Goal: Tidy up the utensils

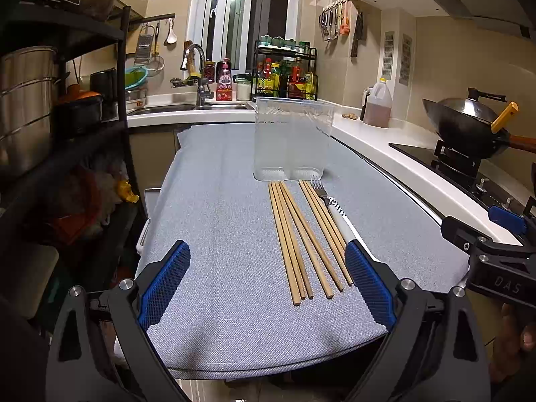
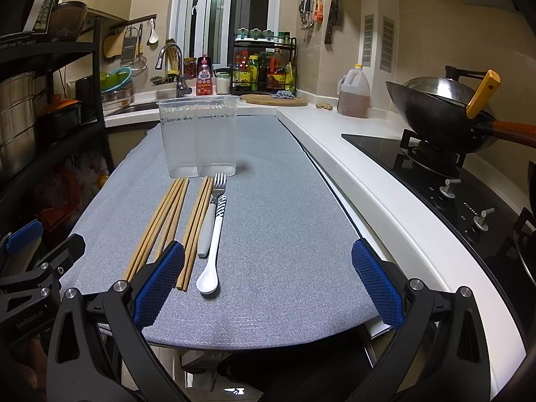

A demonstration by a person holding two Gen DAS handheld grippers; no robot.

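Observation:
A clear plastic holder (image 1: 292, 139) (image 2: 199, 135) with two compartments stands upright on the grey mat (image 1: 217, 217) (image 2: 284, 201). In front of it lie several wooden chopsticks (image 1: 294, 234) (image 2: 167, 217), a fork (image 1: 318, 189) (image 2: 218, 184) with a grey handle, and a white spoon (image 2: 211, 254) with a striped handle, bowl toward me. My left gripper (image 1: 268, 284) hovers open near the mat's front edge, its right pad beside the chopstick ends. Over the front edge my right gripper (image 2: 268, 288) is open too, its left pad over the chopsticks' near ends.
A white counter (image 2: 351, 154) runs along the right with a stove and wok (image 2: 442, 117). An oil jug (image 2: 353, 93), a condiment rack (image 2: 264, 67) and a sink (image 1: 187, 107) sit at the back. Dark shelving (image 1: 50, 117) with pots stands at the left.

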